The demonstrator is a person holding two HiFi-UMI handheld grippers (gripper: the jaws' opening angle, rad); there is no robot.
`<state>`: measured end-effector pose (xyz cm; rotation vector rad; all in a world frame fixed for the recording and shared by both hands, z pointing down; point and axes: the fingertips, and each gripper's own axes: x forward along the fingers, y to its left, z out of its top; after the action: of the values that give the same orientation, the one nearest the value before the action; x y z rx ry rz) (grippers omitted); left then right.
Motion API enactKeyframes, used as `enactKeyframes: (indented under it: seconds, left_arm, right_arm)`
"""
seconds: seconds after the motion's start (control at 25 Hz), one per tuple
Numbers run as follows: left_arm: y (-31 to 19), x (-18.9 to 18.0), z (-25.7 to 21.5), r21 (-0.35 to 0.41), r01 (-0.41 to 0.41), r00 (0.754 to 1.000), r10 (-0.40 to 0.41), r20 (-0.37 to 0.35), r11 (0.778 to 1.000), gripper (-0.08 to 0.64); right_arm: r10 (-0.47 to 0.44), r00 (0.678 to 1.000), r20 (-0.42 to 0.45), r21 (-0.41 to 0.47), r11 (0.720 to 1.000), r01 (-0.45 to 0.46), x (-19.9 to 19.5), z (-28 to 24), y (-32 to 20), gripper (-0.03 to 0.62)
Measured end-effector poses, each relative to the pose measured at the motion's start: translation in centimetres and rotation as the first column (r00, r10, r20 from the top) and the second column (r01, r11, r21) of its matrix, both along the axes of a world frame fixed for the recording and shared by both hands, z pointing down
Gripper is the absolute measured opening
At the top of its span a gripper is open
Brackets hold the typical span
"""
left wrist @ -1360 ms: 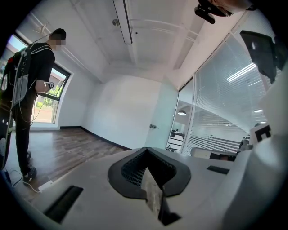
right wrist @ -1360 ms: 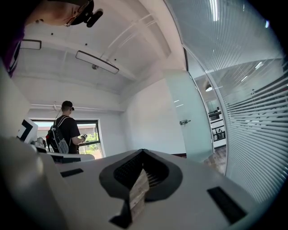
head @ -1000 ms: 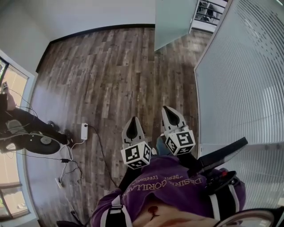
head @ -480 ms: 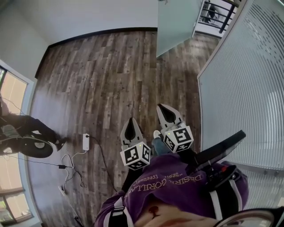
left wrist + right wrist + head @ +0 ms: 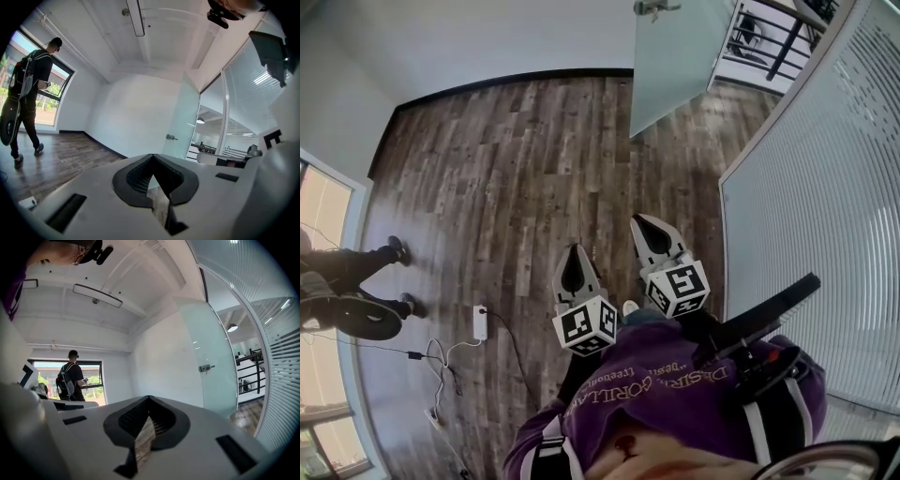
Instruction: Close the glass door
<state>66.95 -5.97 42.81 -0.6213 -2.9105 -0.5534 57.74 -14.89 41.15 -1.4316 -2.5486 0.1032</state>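
The frosted glass door [image 5: 675, 56] stands open at the far end of the room, its metal handle [image 5: 656, 7] at the top edge of the head view. It is well ahead of both grippers, out of reach. My left gripper [image 5: 573, 251] and right gripper [image 5: 639, 222] are held side by side over the wooden floor, both shut and empty. In the left gripper view the door [image 5: 185, 122] and its handle [image 5: 171, 137] lie beyond the shut jaw tips [image 5: 152, 157]. In the right gripper view the door [image 5: 211, 357] and handle [image 5: 205, 367] sit to the right of the tips [image 5: 148, 398].
A striped frosted glass wall [image 5: 816, 234] runs along the right side. A person [image 5: 347, 272] stands by the window at the left. A power strip [image 5: 478, 322] with cables lies on the wooden floor [image 5: 516, 169]. A black railing [image 5: 769, 37] shows past the doorway.
I have moved forward across the floor with both grippers, so the glass door is nearer and its handle has come into view. The person at the window has shifted.
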Motion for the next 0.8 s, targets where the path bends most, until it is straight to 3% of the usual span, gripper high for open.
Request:
enactKeyframes:
  seconds: [0.36, 0.8]
  left_arm:
    - [6.1, -4.8, 2.4, 0.028, 0.027, 0.999, -0.026, -0.042, 0.999, 0.002]
    - [22.1, -14.8, 1.7, -0.033, -0.052, 0.998, 0.051, -0.022, 0.998, 0.002]
  right_arm:
    - [-0.021, 0.999, -0.039, 0.019, 1.000, 0.022, -5.2, 2.4, 6.4, -0.003]
    - [0.013, 1.000, -0.002, -0.027, 1.000, -0.013, -14.2, 1.4, 22.5, -0.003]
